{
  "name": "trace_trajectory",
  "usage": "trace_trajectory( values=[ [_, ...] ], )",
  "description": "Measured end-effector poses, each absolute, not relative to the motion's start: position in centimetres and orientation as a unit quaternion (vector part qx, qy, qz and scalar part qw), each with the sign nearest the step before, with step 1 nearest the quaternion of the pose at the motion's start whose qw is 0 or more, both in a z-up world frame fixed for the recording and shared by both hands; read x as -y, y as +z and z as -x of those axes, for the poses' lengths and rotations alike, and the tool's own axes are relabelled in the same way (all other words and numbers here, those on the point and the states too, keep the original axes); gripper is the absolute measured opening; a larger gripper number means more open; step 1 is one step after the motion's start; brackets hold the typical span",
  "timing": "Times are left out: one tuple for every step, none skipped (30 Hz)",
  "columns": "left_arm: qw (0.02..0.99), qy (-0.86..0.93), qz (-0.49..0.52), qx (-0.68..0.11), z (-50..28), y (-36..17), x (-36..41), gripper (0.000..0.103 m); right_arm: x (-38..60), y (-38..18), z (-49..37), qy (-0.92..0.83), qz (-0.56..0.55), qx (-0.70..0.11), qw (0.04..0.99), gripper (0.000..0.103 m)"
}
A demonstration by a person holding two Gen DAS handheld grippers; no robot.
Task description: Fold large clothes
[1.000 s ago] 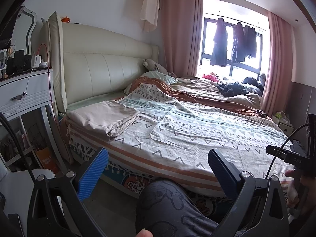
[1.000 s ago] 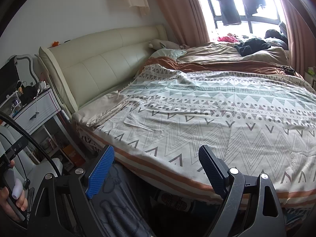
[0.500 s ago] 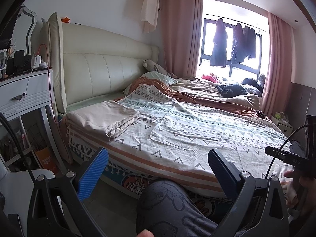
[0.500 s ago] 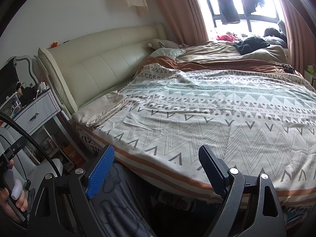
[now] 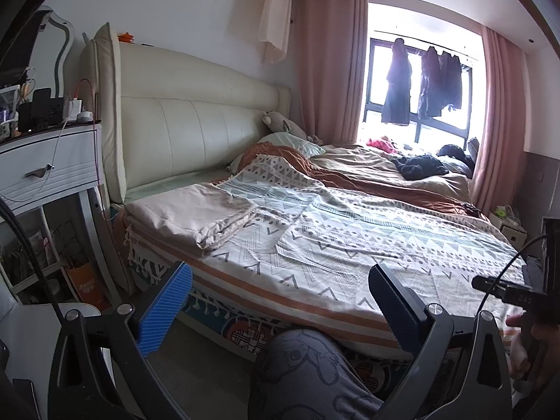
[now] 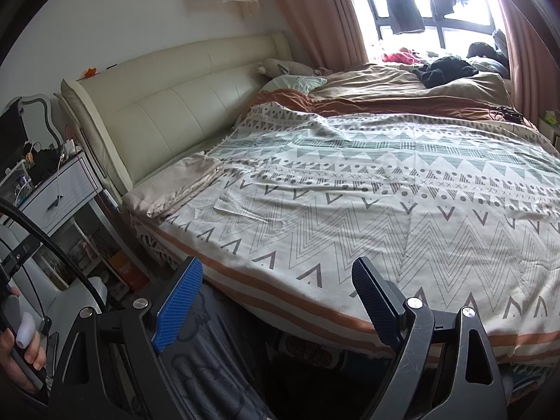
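Observation:
A large patterned sheet (image 5: 367, 241) with zigzags and triangles lies spread flat over the bed; it also shows in the right wrist view (image 6: 367, 203). A folded beige cloth (image 5: 196, 213) lies at the bed's near-left corner by the headboard, also seen in the right wrist view (image 6: 178, 185). My left gripper (image 5: 280, 301) is open and empty, held off the bed's front edge above a knee in grey trousers (image 5: 304, 371). My right gripper (image 6: 276, 301) is open and empty, just in front of the sheet's orange-striped edge.
A cream padded headboard (image 5: 196, 133) stands at the left. A white nightstand (image 5: 45, 171) with cables stands beside the bed. Brown bedding (image 5: 378, 171) and dark clothes (image 5: 420, 168) lie at the far side by the window. Clothes hang at the window (image 5: 423, 87).

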State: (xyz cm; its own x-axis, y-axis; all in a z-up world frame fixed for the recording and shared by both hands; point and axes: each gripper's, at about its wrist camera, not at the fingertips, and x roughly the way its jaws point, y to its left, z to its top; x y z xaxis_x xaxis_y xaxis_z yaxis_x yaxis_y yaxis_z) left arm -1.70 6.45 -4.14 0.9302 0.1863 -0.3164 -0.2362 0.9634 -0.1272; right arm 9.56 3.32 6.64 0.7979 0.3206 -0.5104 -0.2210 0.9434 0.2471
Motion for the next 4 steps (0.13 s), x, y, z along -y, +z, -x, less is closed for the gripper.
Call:
trace_trajectory(
  values=[
    [0.979, 0.103, 0.085, -0.152, 1.56, -4.17, -6.61, 0.103, -3.33, 6.59, -9.79, 0.143, -0.088, -0.286, 0.943, 0.087],
    [0.979, 0.099, 0.087, -0.154, 1.34, -4.20, -6.69, 0.103, -3.35, 6.50, -10.02, 0.142, -0.087, -0.289, 0.943, 0.087],
    [0.979, 0.099, 0.087, -0.157, 1.06, -4.28, -6.69, 0.103, -3.39, 6.39, -10.25, 0.142, -0.087, -0.292, 0.942, 0.087],
    [0.978, 0.101, 0.085, -0.162, 0.75, -4.35, -6.73, 0.103, -3.48, 6.27, -10.49, 0.141, -0.087, -0.295, 0.941, 0.087]
  ],
)
